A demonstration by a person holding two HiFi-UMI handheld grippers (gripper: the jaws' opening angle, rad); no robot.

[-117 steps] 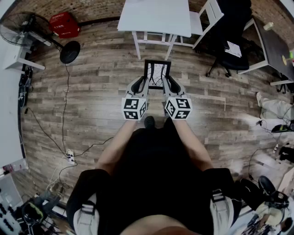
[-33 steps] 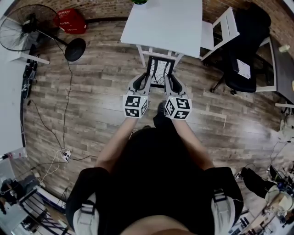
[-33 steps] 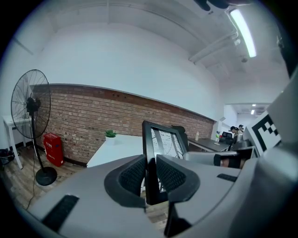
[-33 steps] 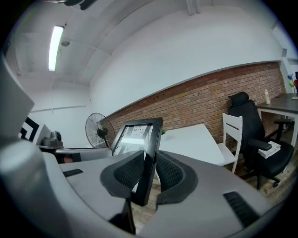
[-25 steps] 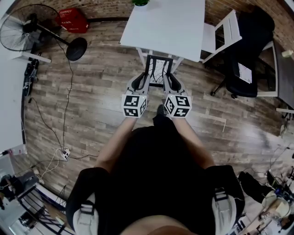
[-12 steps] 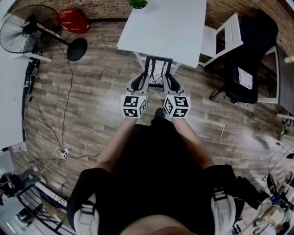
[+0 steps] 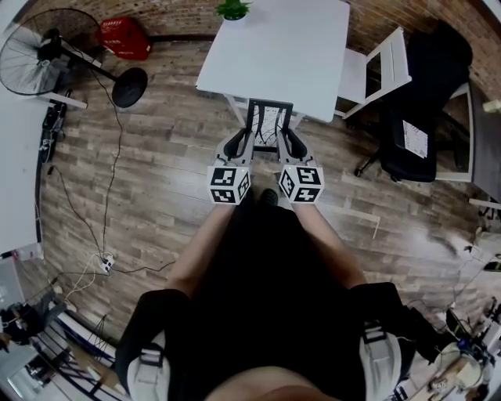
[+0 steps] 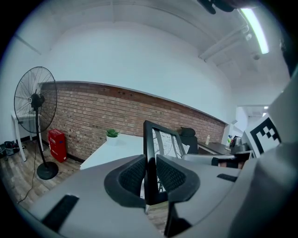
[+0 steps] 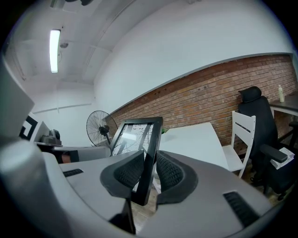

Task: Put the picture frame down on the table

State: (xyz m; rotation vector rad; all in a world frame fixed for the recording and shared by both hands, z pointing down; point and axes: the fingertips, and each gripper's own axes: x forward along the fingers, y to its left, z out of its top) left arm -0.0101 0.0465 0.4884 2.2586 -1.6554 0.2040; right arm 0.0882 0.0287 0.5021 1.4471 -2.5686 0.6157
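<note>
While left hand-held gripper (image 8: 150, 163) and right hand-held gripper (image 9: 150, 160) clamp upright picture frame (image 7: 268, 125) near table (image 7: 282, 47), print perhaps branches.

The frame (image 7: 268, 125) hangs upright between the left tool (image 7: 241, 141) and right tool (image 7: 288, 141), just before the worktop (image 7: 274, 47). A plant (image 7: 232, 9) sits on its far-left corner. A fan (image 7: 47, 51) stands well left, a chair (image 7: 374, 66) right.

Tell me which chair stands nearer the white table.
The white chair, right beside the table. The black office chair stands farther off, beyond the white one.
</note>
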